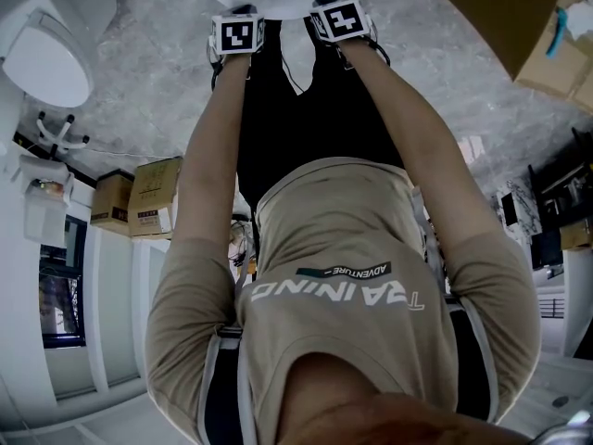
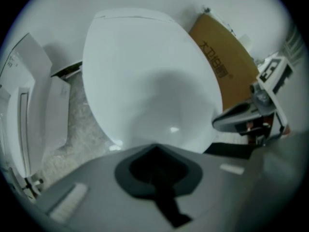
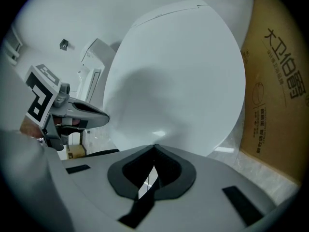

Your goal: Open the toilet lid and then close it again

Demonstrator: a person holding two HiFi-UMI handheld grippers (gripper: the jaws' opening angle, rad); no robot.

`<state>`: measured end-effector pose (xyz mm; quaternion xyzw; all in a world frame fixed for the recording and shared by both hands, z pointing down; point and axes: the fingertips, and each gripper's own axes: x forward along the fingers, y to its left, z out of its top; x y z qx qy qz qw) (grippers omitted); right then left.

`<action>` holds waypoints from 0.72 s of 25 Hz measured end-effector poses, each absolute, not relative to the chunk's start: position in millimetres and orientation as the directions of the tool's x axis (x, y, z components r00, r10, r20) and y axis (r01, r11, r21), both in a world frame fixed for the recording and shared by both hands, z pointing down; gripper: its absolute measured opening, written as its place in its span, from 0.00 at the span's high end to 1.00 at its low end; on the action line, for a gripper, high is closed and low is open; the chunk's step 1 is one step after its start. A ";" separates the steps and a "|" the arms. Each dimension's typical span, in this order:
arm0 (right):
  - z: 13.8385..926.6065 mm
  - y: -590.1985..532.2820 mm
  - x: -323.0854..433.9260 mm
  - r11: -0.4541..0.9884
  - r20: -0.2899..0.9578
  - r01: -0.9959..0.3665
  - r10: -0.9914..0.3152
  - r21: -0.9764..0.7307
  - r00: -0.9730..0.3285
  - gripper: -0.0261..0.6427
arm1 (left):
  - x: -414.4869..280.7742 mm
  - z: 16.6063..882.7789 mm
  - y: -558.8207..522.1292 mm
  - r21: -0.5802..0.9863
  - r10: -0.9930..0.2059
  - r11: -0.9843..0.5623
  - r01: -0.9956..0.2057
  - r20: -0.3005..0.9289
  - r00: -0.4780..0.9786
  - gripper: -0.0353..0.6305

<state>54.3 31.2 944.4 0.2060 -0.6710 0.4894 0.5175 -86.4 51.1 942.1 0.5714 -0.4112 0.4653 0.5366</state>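
White toilet lid [image 2: 149, 81] is the biggest thing, and its near edge sits right at the tips of both grippers. A brown cardboard box [image 3: 275, 95] stands just beside it. The left gripper [image 2: 154, 148] and right gripper [image 3: 154, 146] have their jaws pressed together and hold nothing.

Grey marbled floor [image 1: 157, 72], white walls [image 3: 48, 13], brown cardboard boxes [image 1: 156, 197] along the wall, one dark window [image 1: 60, 286]
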 end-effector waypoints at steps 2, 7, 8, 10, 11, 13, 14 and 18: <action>944.6 32.3 53.6 0.434 0.897 -0.785 0.227 -0.441 -0.379 0.95 | -87.5 942.2 51.1 0.230 0.032 -0.093 -0.969 0.973 0.228 0.94; 946.5 32.8 50.6 0.411 0.895 -0.797 0.260 -0.443 -0.363 0.95 | -90.1 943.6 52.5 0.265 0.053 -0.083 -0.961 0.964 0.261 0.94; 945.8 31.9 51.0 0.393 0.893 -0.804 0.265 -0.446 -0.365 0.95 | -89.7 942.8 52.7 0.272 0.064 -0.078 -0.959 0.962 0.267 0.94; 942.4 27.3 51.8 0.386 0.892 -0.807 0.262 -0.446 -0.368 0.95 | -87.9 939.2 52.2 0.278 0.090 -0.093 -0.956 0.959 0.270 0.94; 939.5 24.0 52.9 0.400 0.895 -0.803 0.258 -0.442 -0.364 0.95 | -85.8 935.6 50.6 0.281 0.098 -0.109 -0.954 0.958 0.271 0.94; 929.9 19.8 57.8 0.440 0.904 -0.791 0.255 -0.425 -0.344 0.95 | -80.4 923.9 46.8 0.288 0.095 -0.130 -0.949 0.956 0.277 0.94; 923.5 18.6 59.8 0.458 0.907 -0.784 0.254 -0.418 -0.336 0.95 | -78.3 916.5 45.6 0.292 0.088 -0.133 -0.947 0.955 0.282 0.94; 892.5 5.0 48.1 0.487 0.892 -0.748 0.229 -0.451 -0.389 0.95 | -78.7 886.0 34.7 0.292 0.059 -0.158 -0.943 0.956 0.286 0.94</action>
